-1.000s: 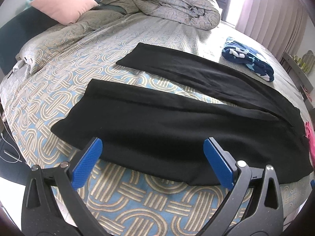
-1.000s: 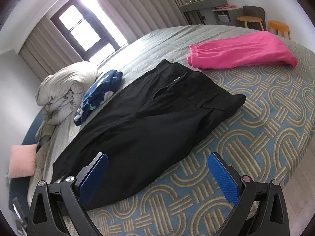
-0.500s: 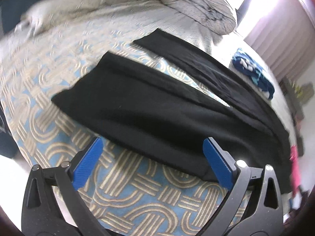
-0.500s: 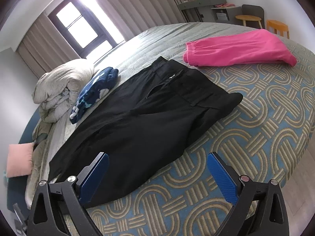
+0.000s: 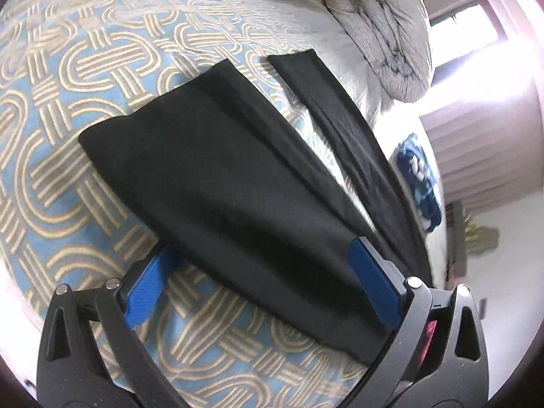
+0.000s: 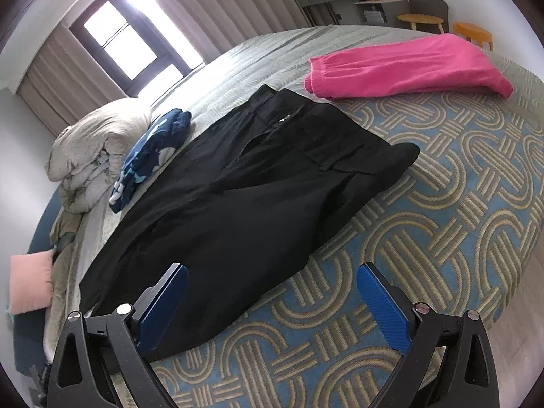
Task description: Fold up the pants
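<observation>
Left wrist view: the left hand-held gripper (image 5: 261,282), its blue fingers (image 5: 372,284) spread wide apart and gripping nothing, hangs low over the near leg of the black pants (image 5: 221,176), which lie flat on the patterned bedspread (image 5: 54,156) with the two legs splayed. A bundled grey duvet (image 5: 384,30) sits beyond the leg ends, and a blue patterned garment (image 5: 420,176) lies to the right.

Right wrist view: the right hand-held gripper (image 6: 272,306), jaws likewise wide apart and empty, hovers over the pants' (image 6: 244,204) near edge. The waistband points toward a folded pink garment (image 6: 404,66). The blue patterned garment (image 6: 149,156) and grey duvet (image 6: 95,149) lie left of the pants; a pink pillow (image 6: 29,282) shows at the far left.
</observation>
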Tool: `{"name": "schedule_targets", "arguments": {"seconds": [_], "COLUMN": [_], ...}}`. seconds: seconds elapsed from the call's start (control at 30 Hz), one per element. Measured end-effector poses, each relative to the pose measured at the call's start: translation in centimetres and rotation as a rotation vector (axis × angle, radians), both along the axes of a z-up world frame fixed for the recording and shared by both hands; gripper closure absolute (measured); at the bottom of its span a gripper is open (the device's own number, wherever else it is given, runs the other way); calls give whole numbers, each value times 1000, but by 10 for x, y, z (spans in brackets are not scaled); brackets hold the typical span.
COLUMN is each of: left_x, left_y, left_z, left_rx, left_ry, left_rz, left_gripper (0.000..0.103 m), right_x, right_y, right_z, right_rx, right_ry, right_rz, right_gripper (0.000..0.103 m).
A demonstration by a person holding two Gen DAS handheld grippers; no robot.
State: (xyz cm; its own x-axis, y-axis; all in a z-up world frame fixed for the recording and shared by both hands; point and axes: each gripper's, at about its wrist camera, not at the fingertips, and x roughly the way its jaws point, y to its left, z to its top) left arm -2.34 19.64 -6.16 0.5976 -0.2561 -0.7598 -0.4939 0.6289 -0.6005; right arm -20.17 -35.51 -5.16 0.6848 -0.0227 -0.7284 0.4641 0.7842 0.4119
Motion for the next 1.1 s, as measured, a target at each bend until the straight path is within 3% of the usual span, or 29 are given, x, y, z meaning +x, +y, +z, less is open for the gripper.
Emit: {"name": "schedule_targets", "arguments": {"seconds": [0.07,0.27,0.37,0.5,0.67,0.73,0.8,0.9,0.97,1.1], "left_x": [3,10,10,12,12,12,13,14,14,16], "left_y": [4,8,11,15,18,20,22,23,23,21], "left_z": [-1,-2,-4,-7,-8,-9,-11,-14,-14,-8], "left_rx": [-27,-18,-7,5,-2,2,-1,-6,0,16], "left_ry": [-2,9,10,20,9,10,8,-2,-11,-28], "left_rz": [16,27,33,35,23,21,21,9,2,-10], "left_gripper": [4,30,41,56,61,68,84,94,96,97], "right_x": [3,7,8,11,21,27,30,32,31,26], "right_y": [-2,-17,-32,-49,-56,-59,-60,-62,-64,-66], "right_z": [-4,-11,-14,-19,-16,-15,-15,-16,-19,-20], "right_rx": [35,144,246,339,320,306,289,247,232,229], "right_ry": [4,-11,-29,-49,-41,-38,-33,-9,1,-23], "right_rz": [0,-29,-68,-103,-131,-140,-147,-161,-169,-172], "right_gripper": [4,16,22,24,24,24,26,54,83,92]}}
